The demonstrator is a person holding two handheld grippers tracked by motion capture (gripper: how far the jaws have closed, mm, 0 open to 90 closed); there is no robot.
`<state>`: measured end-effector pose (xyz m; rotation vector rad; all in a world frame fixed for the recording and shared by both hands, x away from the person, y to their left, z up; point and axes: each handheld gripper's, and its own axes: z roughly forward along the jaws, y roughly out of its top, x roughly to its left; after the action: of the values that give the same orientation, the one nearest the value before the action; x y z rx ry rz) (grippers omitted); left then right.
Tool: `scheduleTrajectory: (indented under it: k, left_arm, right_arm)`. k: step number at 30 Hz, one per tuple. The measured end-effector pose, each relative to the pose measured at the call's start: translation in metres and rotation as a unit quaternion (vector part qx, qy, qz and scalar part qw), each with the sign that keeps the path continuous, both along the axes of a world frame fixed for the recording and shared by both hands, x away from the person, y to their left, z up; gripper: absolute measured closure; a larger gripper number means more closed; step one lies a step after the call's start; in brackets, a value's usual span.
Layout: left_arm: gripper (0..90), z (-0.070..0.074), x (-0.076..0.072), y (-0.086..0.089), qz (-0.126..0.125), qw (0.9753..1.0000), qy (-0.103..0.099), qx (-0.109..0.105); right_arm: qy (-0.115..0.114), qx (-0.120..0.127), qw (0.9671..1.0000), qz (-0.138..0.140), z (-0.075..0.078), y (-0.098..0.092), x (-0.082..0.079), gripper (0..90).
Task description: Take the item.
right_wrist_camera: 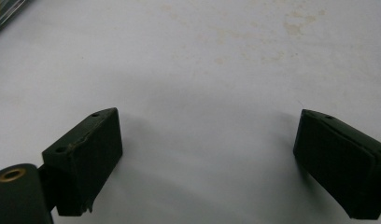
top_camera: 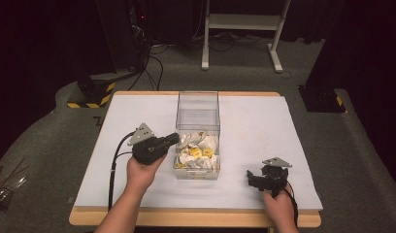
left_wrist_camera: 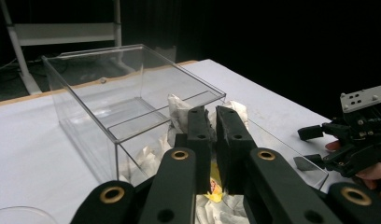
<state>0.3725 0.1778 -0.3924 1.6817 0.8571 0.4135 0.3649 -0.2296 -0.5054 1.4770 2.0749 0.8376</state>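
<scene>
A white-covered table (top_camera: pixel 254 145) with a pale wooden edge is seen from above, with a person's forearms coming in from six o'clock. At the centre stands a clear plastic box (top_camera: pixel 198 109) with straight walls, its far half bare and its near half heaped with crumpled white wrappers (top_camera: pixel 198 150), some showing yellow patches. There may be printing on those patches, but it is too small and blurred to read, and no brand or label can be made out anywhere on the box. The left gripper (top_camera: pixel 173 139), held in the person's left hand (top_camera: pixel 142 170) at about nine o'clock from the box, points toward three o'clock with its tips at the box's left wall, level with the wrappers. In the left gripper view (left_wrist_camera: pixel 215 116) its two black jaws stand almost together, leaving only a thin gap; yellow and white wrapper paper shows just beneath them, but whether anything is pinched between the pads cannot be told. A black cable trails from this gripper toward six o'clock. The right gripper (top_camera: pixel 252 178), held in the right hand (top_camera: pixel 279 206) at about four o'clock from the box and well apart from it, sits low over the bare table cover with a grey three-cornered plate on top. In the right gripper view (right_wrist_camera: pixel 205 158) its jaws are spread wide with nothing between them, over white cloth carrying faint tan stains. Beyond the table, at about ten o'clock, a dark stand foot bears yellow and black hazard stripes (top_camera: pixel 91 99).
</scene>
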Motion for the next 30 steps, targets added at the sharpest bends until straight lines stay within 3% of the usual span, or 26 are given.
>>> scheduleTrajectory:
  k: [20,30]
  left_arm:
    - [84.9,0.009,0.0,0.04,0.04,0.9991,-0.008,-0.008]
    - [84.9,0.003,-0.001,0.063,0.064,0.9979,-0.003,-0.014]
  right_arm:
    - [0.0,0.0,1.0,0.0,0.0,0.0,0.0,7.8]
    - [0.0,0.0,1.0,0.0,0.0,0.0,0.0,7.8]
